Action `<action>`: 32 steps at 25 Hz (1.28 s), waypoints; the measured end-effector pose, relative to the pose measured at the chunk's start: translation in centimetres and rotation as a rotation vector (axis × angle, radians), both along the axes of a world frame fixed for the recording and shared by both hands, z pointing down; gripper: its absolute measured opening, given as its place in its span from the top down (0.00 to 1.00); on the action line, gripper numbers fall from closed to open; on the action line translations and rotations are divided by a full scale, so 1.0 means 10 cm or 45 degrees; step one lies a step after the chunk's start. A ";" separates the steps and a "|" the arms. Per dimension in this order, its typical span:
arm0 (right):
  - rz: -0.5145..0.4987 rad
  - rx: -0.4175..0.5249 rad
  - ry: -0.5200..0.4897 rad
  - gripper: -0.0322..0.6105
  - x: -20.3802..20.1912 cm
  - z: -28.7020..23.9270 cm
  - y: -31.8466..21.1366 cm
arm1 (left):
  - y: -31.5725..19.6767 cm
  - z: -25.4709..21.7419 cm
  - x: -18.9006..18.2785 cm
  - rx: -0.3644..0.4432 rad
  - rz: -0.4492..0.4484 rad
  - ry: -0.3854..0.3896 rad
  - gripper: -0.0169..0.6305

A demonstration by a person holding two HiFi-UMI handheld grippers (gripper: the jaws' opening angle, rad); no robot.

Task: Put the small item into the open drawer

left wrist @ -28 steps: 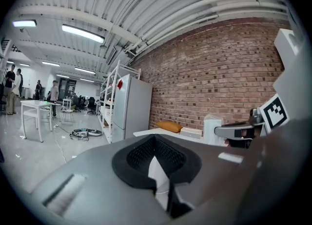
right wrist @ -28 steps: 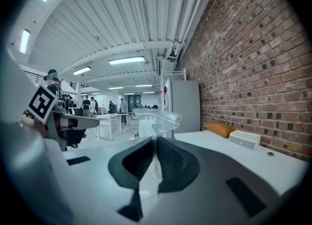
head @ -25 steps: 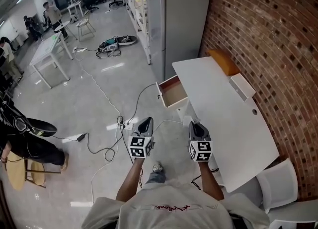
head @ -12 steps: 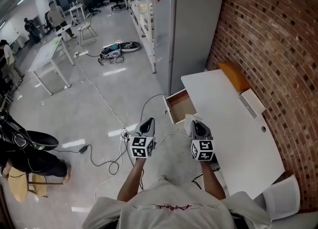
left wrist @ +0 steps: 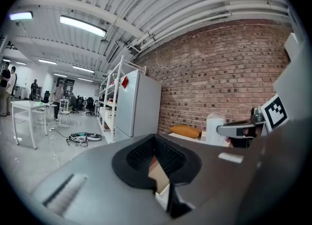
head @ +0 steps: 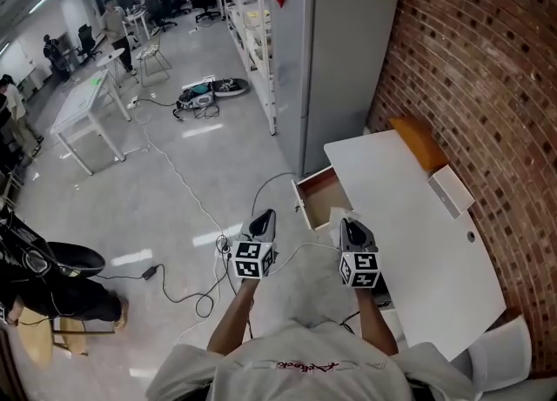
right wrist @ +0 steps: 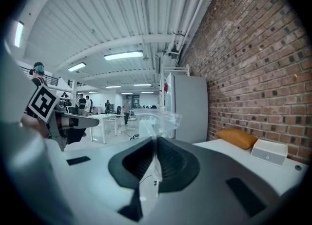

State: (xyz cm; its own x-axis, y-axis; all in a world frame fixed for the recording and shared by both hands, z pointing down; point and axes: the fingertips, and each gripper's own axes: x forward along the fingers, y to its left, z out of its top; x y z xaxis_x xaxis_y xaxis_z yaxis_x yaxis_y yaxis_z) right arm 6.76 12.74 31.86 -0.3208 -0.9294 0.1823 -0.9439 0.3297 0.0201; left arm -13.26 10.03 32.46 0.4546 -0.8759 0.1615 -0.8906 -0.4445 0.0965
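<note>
Small item (right wrist: 158, 118), clear plastic packet, pinched by its edge in clenched right gripper (right wrist: 156, 142) just nearer than open drawer (head: 320, 190); likely light, limp, slippery, best gripped deep at edge; left gripper (left wrist: 156, 140) clenched, empty.

Left forearm (head: 231, 323) and right forearm (head: 372, 328) extended, lower centre. Left gripper (head: 265, 217): jaws together, empty. Right gripper (head: 349, 225): jaws clamped on clear bag (right wrist: 157, 117).

A small clear plastic packet (right wrist: 157, 117) stands upright, pinched in the right hand-held gripper (right wrist: 155, 143), just beside the bench's (head: 422, 230) open, brown-lined drawer (head: 319, 192).
</note>
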 end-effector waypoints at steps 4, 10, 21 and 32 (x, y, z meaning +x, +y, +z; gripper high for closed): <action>0.016 -0.004 -0.006 0.91 0.05 0.04 -0.04 | -0.04 0.04 0.01 -0.001 0.008 -0.016 0.96; 0.018 -0.028 -0.008 0.91 0.11 0.12 -0.09 | -0.08 0.12 0.07 -0.028 0.005 -0.013 0.96; -0.019 -0.044 -0.015 0.91 0.17 0.28 -0.85 | -0.81 0.34 0.19 -0.081 -0.023 -0.001 0.96; -0.043 -0.028 -0.034 0.91 0.36 0.09 -2.10 | -2.05 0.18 0.47 -0.066 -0.030 -0.002 0.96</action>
